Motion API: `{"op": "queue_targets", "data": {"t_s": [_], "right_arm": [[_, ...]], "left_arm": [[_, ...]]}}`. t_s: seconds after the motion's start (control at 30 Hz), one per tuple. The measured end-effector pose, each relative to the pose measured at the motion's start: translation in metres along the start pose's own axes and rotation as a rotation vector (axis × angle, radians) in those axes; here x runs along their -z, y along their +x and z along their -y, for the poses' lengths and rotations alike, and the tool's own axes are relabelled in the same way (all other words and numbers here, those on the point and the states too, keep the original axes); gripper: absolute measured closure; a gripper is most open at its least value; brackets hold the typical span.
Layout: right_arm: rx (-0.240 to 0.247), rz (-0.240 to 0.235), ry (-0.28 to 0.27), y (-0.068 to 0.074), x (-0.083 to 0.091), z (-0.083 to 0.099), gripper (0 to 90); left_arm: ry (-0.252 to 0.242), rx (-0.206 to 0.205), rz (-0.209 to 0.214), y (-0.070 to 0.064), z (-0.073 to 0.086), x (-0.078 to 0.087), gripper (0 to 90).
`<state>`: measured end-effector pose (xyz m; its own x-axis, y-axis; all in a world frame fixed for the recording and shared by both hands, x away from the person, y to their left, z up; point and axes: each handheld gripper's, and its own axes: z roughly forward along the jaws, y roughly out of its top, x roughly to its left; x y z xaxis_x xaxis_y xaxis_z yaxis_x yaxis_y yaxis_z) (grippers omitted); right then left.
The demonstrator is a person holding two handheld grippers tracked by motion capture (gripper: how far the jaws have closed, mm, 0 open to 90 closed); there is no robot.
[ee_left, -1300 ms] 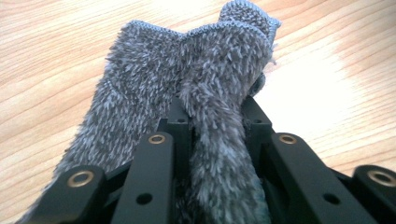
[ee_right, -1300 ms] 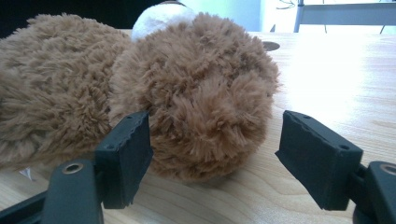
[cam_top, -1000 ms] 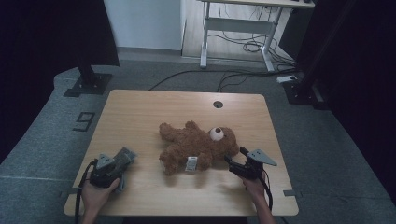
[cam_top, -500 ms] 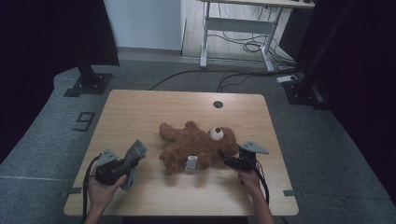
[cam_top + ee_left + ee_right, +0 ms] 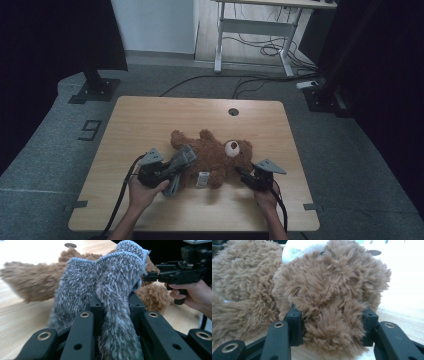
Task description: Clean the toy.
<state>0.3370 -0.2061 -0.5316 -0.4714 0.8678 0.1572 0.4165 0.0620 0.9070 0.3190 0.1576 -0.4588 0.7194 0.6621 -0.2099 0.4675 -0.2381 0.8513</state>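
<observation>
Since a moment ago the left gripper (image 5: 167, 172), clamped on a fuzzy grey knitted garment (image 5: 180, 162), has moved against the brown plush teddy bear (image 5: 215, 157), whose arm sits between the right gripper's (image 5: 245, 176) wide jaws.

High view was dim, with dark upper corners; the table (image 5: 150, 120) was evenly lit, and faint shadows lay under the teddy bear (image 5: 215, 157). Left gripper view was overexposed at upper left, its foreground sharp. Right gripper view showed glare at upper right; near fur was slightly soft.
</observation>
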Motion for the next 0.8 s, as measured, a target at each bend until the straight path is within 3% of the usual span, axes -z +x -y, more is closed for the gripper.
{"op": "queue_targets", "data": {"t_s": [0.1,0.2,0.3,0.4,0.47,0.53,0.67,0.8], "right_arm": [[-0.003,0.0,0.001,0.002,0.001,0.001,51.3],[-0.004,-0.005,0.0,0.004,0.0,0.0,51.4],[-0.007,-0.009,-0.002,0.004,-0.002,0.0,51.4],[-0.006,-0.016,0.002,0.004,-0.002,-0.001,51.3],[-0.006,-0.017,0.002,0.004,-0.002,-0.001,51.1],[-0.012,-0.018,0.0,0.004,-0.002,0.0,50.9],[-0.007,-0.02,0.003,0.004,-0.002,0.0,51.1],[-0.003,-0.018,0.005,0.006,-0.002,-0.001,51.3]], "left_arm": [[-0.016,0.022,0.031,-0.002,0.0,-0.011,71.9],[-0.029,0.002,0.005,-0.005,0.001,-0.017,72.0],[-0.023,-0.041,-0.036,-0.01,0.001,-0.018,72.0],[-0.009,-0.113,-0.088,-0.019,-0.005,-0.016,72.0],[-0.007,-0.158,-0.088,-0.026,-0.013,-0.015,71.8],[-0.001,-0.175,-0.08,-0.031,-0.02,-0.018,71.8],[0.019,-0.206,-0.073,-0.043,-0.034,-0.034,71.8],[0.053,-0.215,-0.051,-0.053,-0.043,-0.065,71.7]]}}
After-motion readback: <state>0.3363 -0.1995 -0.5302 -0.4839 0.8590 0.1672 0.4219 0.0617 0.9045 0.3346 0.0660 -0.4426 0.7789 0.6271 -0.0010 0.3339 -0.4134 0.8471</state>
